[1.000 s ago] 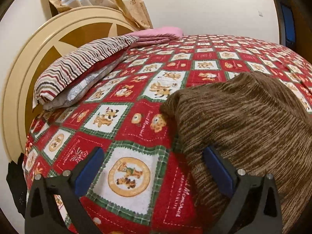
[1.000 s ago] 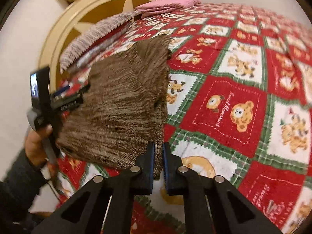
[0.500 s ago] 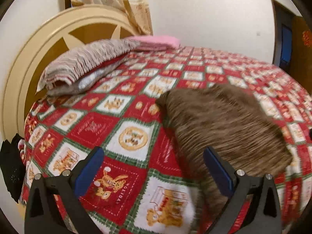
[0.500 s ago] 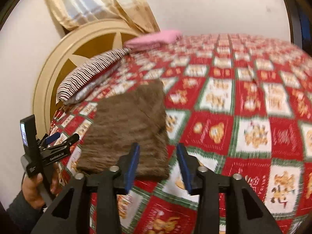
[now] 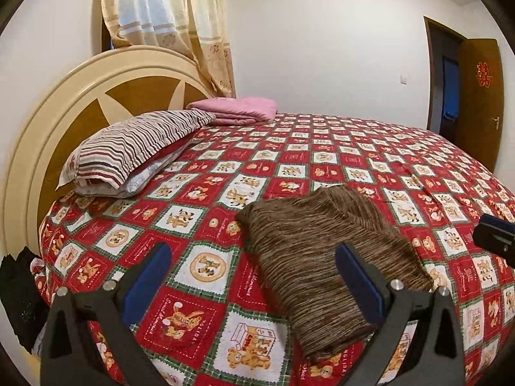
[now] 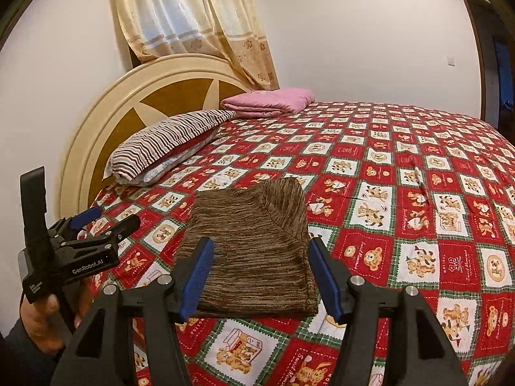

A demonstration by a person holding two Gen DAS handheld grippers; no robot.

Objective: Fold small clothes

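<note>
A brown striped knit garment (image 5: 322,257) lies folded flat on the red patterned bedspread (image 5: 354,160); it also shows in the right wrist view (image 6: 254,244). My left gripper (image 5: 254,276) is open and empty, held above and back from the garment's near left edge. It also shows from the side in the right wrist view (image 6: 96,222). My right gripper (image 6: 260,273) is open and empty, held above the garment's near edge. Its tip shows at the right edge of the left wrist view (image 5: 495,234).
A striped pillow (image 5: 135,148) and a folded pink cloth (image 5: 238,109) lie by the round headboard (image 5: 64,109). A curtain (image 5: 173,16) hangs behind. A brown door (image 5: 479,96) stands open at the far right. Dark cloth (image 5: 16,296) hangs off the bed's left edge.
My right gripper opened and let go of the garment. Both grippers pulled back and up from it, and the garment now lies flat.
</note>
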